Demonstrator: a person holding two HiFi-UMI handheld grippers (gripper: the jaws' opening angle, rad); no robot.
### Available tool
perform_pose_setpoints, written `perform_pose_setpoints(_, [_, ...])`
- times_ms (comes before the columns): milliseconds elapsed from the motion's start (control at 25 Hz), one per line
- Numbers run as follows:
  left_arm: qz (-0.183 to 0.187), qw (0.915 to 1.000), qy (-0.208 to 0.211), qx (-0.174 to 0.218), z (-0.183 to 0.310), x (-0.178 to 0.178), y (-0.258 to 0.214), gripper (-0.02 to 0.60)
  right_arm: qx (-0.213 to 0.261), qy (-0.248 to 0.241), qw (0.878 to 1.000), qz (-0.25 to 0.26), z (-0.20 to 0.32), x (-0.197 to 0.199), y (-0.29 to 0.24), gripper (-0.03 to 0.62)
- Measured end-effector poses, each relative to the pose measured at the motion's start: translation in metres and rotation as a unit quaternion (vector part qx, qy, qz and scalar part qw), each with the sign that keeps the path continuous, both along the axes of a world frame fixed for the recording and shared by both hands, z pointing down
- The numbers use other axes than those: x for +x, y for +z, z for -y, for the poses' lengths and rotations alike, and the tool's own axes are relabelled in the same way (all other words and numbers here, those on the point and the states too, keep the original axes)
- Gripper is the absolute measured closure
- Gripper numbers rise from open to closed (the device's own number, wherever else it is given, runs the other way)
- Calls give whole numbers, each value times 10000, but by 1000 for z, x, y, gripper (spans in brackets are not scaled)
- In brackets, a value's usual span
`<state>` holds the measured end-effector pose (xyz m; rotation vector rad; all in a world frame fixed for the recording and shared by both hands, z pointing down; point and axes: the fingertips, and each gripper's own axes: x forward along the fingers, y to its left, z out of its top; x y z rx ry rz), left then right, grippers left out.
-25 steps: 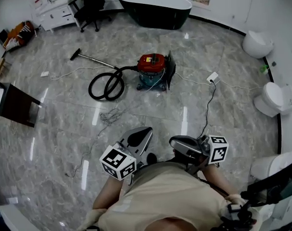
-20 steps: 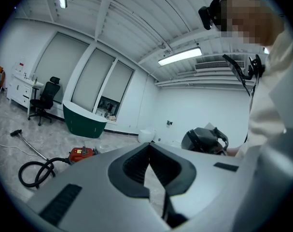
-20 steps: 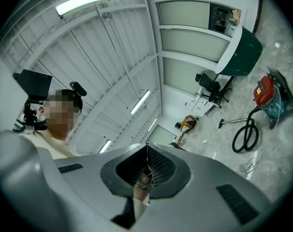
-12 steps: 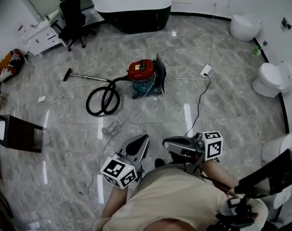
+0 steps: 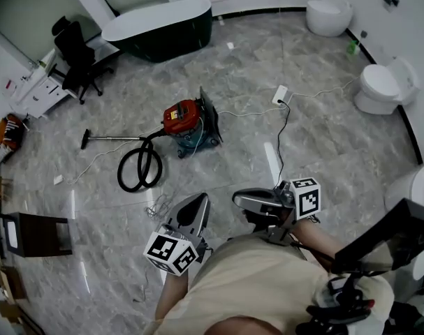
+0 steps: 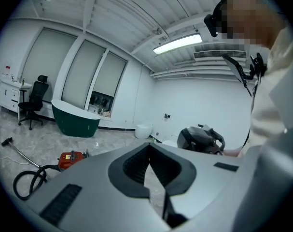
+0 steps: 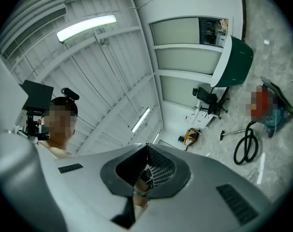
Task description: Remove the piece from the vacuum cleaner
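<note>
The red vacuum cleaner (image 5: 181,121) stands on the marble floor, well ahead of both grippers. Its black hose (image 5: 136,169) lies coiled to the left, and the wand (image 5: 107,138) runs out further left. Both grippers are held close to the person's body, apart from the vacuum. My left gripper (image 5: 200,198) is shut and empty, its tips meeting (image 6: 148,145); the vacuum (image 6: 71,159) shows low on the left beyond it. My right gripper (image 5: 237,199) is also shut with nothing in it (image 7: 146,146), tilted upward toward the ceiling; the hose (image 7: 245,146) shows at its right.
A dark bathtub (image 5: 159,26) and a black office chair (image 5: 75,54) stand at the back. Toilets (image 5: 383,86) line the right wall. A power strip (image 5: 280,94) with its cable lies right of the vacuum. Loose wire (image 5: 156,204) lies near my left gripper; a dark stand (image 5: 30,234) is at left.
The head view has swung, so the vacuum and bathtub slide leftward and slightly nearer. Both grippers stay shut in front of the body, carried along with the person.
</note>
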<state>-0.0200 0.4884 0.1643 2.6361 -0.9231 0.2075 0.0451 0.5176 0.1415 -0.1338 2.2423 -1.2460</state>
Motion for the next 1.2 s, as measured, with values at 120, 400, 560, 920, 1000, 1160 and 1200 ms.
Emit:
perform_pose_setpoints(120, [27,10000,-17,20,13,28,0,583,-81,-40,9999,61,16,28,6,592])
perform_pose_setpoints(400, [165,9995,-241,-87,30,68,6,583,-169,-463,9984,281,38,63,7,592])
perform_pose_setpoints(560, [294,9992,-230,-136,43,84,6,583,-222,-496,9977,401,47,80,5,592])
perform_pose_setpoints(920, [232,9992,-281,-166,76,68,22,583,-253,-340,9983,391,76,76,16,592])
perform_pose_setpoints(1000, [193,9993,-262,-204,85,58,25,583,-273,-264,9986,356,84,69,19,592])
perform_pose_setpoints(1160, [139,9998,-54,-165,111,40,18,583,-380,-115,9986,354,110,45,15,592])
perform_pose_setpoints(1200, [107,9999,-2,-131,119,35,15,583,-371,-94,9988,312,117,38,14,592])
